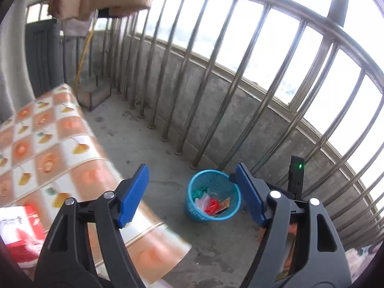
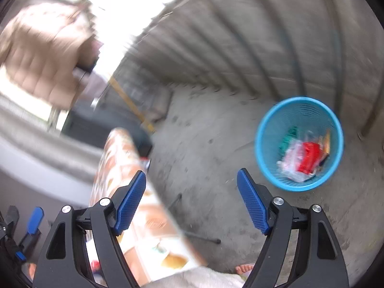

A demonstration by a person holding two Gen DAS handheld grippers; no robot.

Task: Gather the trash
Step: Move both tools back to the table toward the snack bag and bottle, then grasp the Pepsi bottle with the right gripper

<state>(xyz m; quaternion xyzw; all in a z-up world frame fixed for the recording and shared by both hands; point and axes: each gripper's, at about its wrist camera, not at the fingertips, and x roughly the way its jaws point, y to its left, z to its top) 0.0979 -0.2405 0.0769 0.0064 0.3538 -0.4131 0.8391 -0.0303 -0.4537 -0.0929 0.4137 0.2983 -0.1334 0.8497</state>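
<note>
A blue mesh trash basket (image 1: 234, 212) stands on the concrete floor by the railing and holds several wrappers, one red (image 1: 212, 206). My left gripper (image 1: 192, 192) is open and empty, above the table edge and the floor, with the basket just beyond its right finger. In the right wrist view the same basket (image 2: 268, 160) sits at right with the red wrapper (image 2: 309, 156) inside. My right gripper (image 2: 191, 198) is open and empty, to the left of the basket. The left gripper (image 2: 26, 230) shows at that view's lower left.
A table with an orange-and-white checked cloth (image 1: 48, 148) fills the left; a red-and-white packet (image 1: 19, 230) lies on it. A metal railing (image 1: 216, 72) on a concrete kerb runs behind the basket. A black device with a green light (image 1: 296, 177) stands at right. The person's bare toes (image 2: 243, 268) are below.
</note>
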